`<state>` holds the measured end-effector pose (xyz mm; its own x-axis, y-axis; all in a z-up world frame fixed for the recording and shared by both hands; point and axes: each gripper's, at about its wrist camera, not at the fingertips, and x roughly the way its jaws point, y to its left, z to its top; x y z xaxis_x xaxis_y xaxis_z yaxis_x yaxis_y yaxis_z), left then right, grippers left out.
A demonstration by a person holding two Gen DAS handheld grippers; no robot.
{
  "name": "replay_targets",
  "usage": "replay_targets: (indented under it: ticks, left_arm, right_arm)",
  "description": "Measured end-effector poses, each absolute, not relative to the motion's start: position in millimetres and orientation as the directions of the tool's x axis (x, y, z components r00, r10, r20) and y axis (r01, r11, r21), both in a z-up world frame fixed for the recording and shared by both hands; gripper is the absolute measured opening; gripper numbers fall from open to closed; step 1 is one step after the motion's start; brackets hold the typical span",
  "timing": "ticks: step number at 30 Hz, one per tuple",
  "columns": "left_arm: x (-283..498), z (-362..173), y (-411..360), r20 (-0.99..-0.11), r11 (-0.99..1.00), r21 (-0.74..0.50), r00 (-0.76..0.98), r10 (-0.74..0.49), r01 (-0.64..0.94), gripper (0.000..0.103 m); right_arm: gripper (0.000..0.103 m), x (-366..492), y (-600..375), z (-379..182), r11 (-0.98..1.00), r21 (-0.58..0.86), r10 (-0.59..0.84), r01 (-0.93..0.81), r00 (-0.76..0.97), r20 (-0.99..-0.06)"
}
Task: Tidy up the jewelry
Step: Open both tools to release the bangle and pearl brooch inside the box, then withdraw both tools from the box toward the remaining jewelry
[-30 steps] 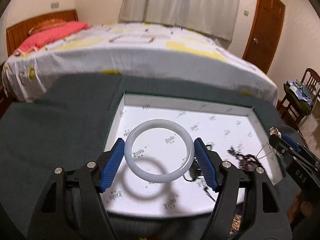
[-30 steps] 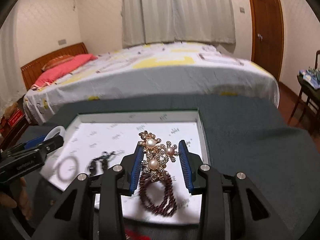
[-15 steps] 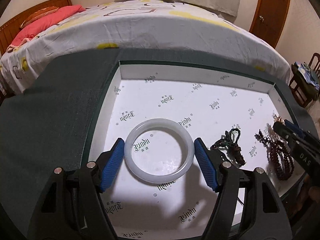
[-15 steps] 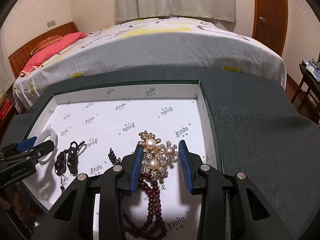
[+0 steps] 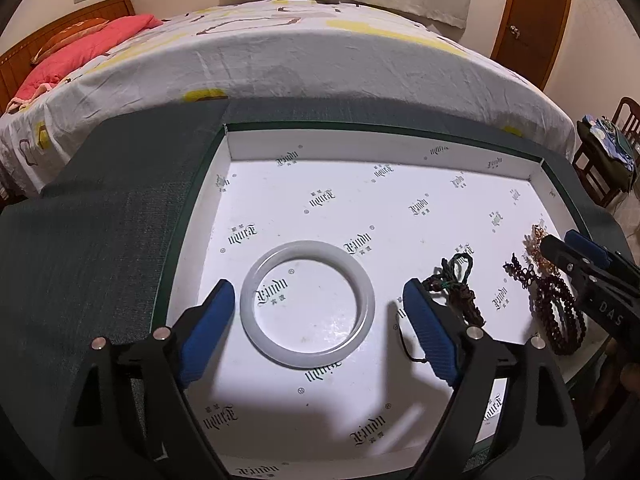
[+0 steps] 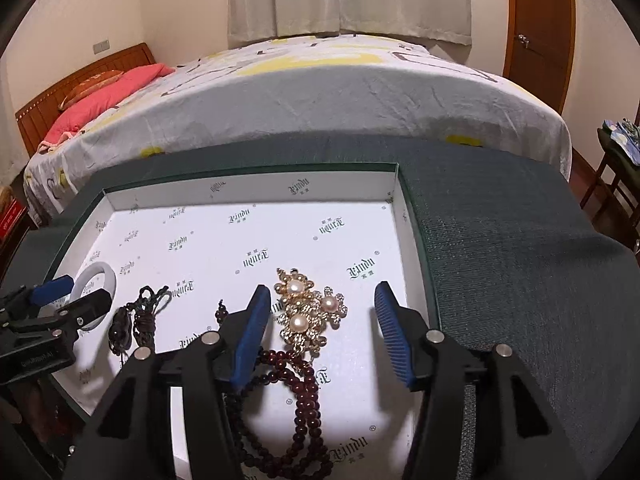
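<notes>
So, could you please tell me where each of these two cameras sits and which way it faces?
Left wrist: sits on the left hand-held gripper, looking forward and down into the white printed tray at the white jade-like bangle; its own blue-padded fingers, opening, stand clear of the bangle.
Right wrist: sits on the right hand-held gripper, angled down at the gold pearl brooch and dark red bead strand; its jaws are opening, clear of the brooch.
Shared: tray, bangle, brooch, beads, dark knotted cord, each other's gripper, the bed.
</notes>
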<state>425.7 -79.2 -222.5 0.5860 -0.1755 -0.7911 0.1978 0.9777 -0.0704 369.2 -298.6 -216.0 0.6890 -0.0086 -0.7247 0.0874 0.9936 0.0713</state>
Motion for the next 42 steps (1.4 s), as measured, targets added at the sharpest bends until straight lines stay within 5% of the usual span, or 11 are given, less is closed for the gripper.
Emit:
replay_targets:
  ticks: [27, 42]
  left_arm:
    - [312, -169, -27, -0.671, 0.986, -0.126, 0.722, -0.167, 0.111, 0.09]
    - [224, -204, -23, -0.713, 0.99, -0.118, 0.687, -0.142, 0.082, 0.085]
  right_arm:
    - [0.054, 238, -281, -171, 0.989, 0.116, -0.01, 0.091, 0.825, -0.564]
    - [0.054, 133, -274, -186, 0.984, 0.107, -0.065, 0.14, 0.853, -0.519]
